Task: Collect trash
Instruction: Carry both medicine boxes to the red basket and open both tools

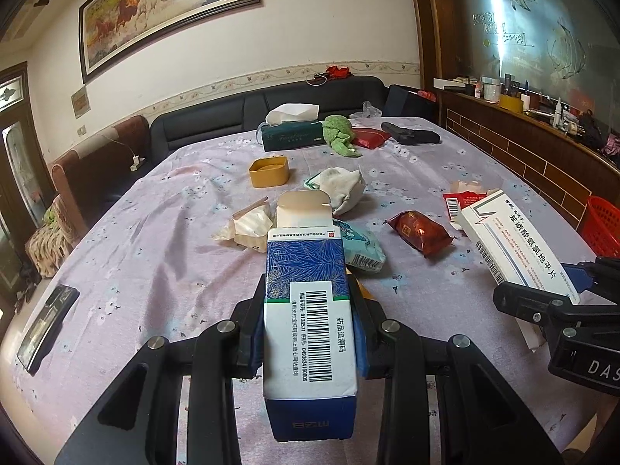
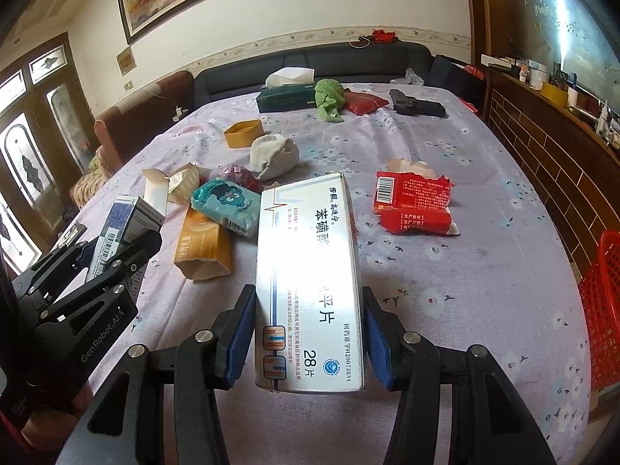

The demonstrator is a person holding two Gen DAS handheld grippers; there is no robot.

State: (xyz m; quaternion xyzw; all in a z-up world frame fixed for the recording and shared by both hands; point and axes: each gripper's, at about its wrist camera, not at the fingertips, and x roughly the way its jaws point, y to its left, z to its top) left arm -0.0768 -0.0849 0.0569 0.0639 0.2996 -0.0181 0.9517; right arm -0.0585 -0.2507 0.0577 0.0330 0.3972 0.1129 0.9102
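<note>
Above a table (image 1: 155,240) draped in lilac floral cloth, the left gripper (image 1: 308,310) pinches a blue-and-white cardboard carton (image 1: 306,302) with its flap open, while the right gripper (image 2: 310,333) clamps a glossy white rectangular medicine box (image 2: 310,271); crinkled wrappers (image 2: 410,201) lie beyond on the table.

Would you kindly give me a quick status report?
Left tool shut on blue-white cardboard box. Right tool shut on white cardboard medicine box. Red mesh basket unobstructed.

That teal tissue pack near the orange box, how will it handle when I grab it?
The teal tissue pack looks soft and bulging, so it probably squashes under the pads. Its glossy wrap may slip. It lies flat, so it is unlikely to roll.
</note>
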